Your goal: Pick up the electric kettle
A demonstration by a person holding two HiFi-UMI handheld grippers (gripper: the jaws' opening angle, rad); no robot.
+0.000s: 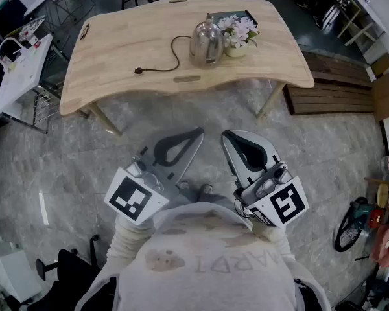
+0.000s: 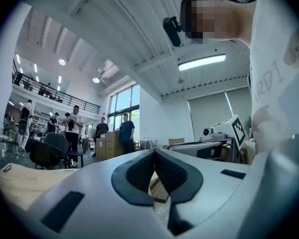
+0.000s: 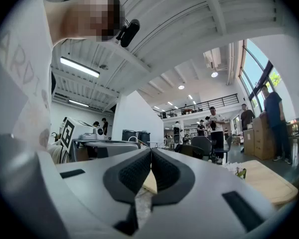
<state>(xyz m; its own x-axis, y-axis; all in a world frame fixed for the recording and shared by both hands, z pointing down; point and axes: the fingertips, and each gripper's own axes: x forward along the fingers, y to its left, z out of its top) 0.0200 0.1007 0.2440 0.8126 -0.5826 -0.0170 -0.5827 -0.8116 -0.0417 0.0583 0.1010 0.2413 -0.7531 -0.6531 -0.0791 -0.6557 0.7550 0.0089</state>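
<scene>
Task not started, nothing picked up yet. The electric kettle (image 1: 205, 43) sits upright on the far half of the wooden bench (image 1: 129, 50), just beside a bunch of pale flowers (image 1: 238, 31) on its right, with its cord (image 1: 172, 60) trailing off to the left across the benchtop to a loose plug. Person stands back from the bench on the grey floor with both tools held in close to the chest. Left tongs (image 1: 193, 137) are clenched, pads meeting at the tip, nothing between them; same in the left gripper view (image 2: 154, 151). Right tongs (image 1: 228, 137) are also clenched and empty, tips together in the right gripper view (image 3: 151, 150). Both point roughly level toward the bench, side by side, near each other. Kettle is well apart from both tongs, ahead of them and about in line with the gap between the two, no contact. Kettle doesn't show in either gripper view, only bits of benchtop. Left to do, by my read: close in on the bench, open a pair of tongs, grip the kettle and lift.
</scene>
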